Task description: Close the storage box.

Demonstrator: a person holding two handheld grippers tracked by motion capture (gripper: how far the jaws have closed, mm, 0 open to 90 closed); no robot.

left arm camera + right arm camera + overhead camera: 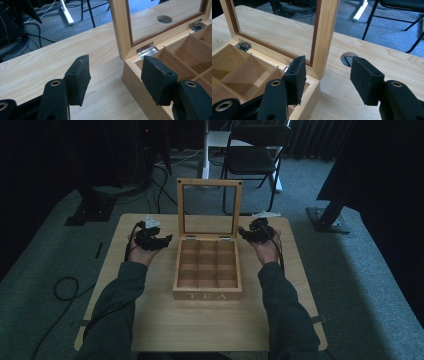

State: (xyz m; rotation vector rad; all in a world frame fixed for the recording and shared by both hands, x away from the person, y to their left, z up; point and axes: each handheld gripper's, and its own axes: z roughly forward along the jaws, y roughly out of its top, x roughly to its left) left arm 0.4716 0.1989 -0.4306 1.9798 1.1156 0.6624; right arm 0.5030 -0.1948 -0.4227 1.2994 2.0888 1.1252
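Tea box (207,270) (lid up) between grippers

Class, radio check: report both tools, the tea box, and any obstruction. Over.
Left tool open, empty, left of box. Right tool open, empty, at right rear corner. Tea box lid upright, compartments look empty. Nothing in the way.
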